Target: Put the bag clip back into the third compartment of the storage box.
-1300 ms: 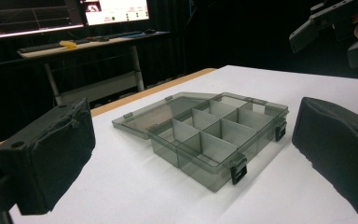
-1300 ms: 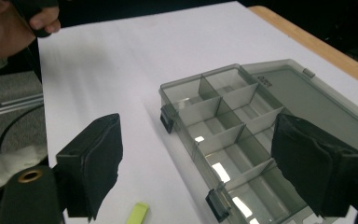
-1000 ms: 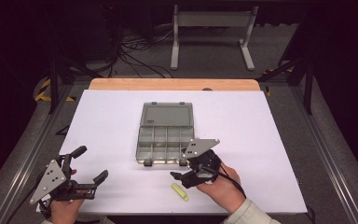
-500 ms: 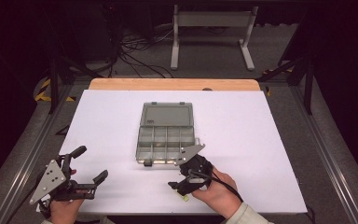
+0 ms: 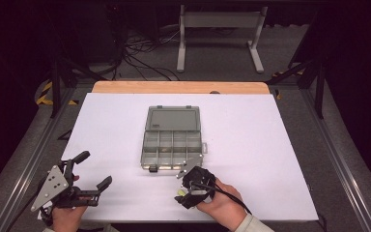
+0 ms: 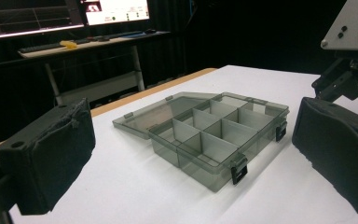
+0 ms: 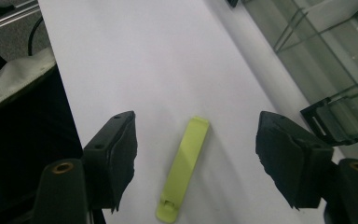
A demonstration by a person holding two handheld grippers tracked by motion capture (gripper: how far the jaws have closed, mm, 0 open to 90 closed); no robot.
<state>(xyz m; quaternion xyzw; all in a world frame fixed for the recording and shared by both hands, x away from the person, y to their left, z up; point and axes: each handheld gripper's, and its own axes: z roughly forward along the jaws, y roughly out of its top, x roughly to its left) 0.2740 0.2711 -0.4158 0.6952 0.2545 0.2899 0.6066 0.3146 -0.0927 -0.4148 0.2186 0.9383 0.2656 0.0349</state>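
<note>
With no readable writing anywhere, the right gripper (image 7: 196,158) straddles a lime-green clip (image 7: 184,168), jaws apart, at 5 o'clock from the open compartment box (image 5: 171,140), while the left gripper (image 5: 94,169) gapes at 7 o'clock.

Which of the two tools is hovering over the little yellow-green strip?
The right tool, jaws spread either side of the strip; the left tool sits apart, pointing toward the box.

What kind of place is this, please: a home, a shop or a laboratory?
Most likely a laboratory set up for recording. A white table stands in a dark room, cables lie on the floor behind it, and lit monitors stand on a bench nearby.
</note>
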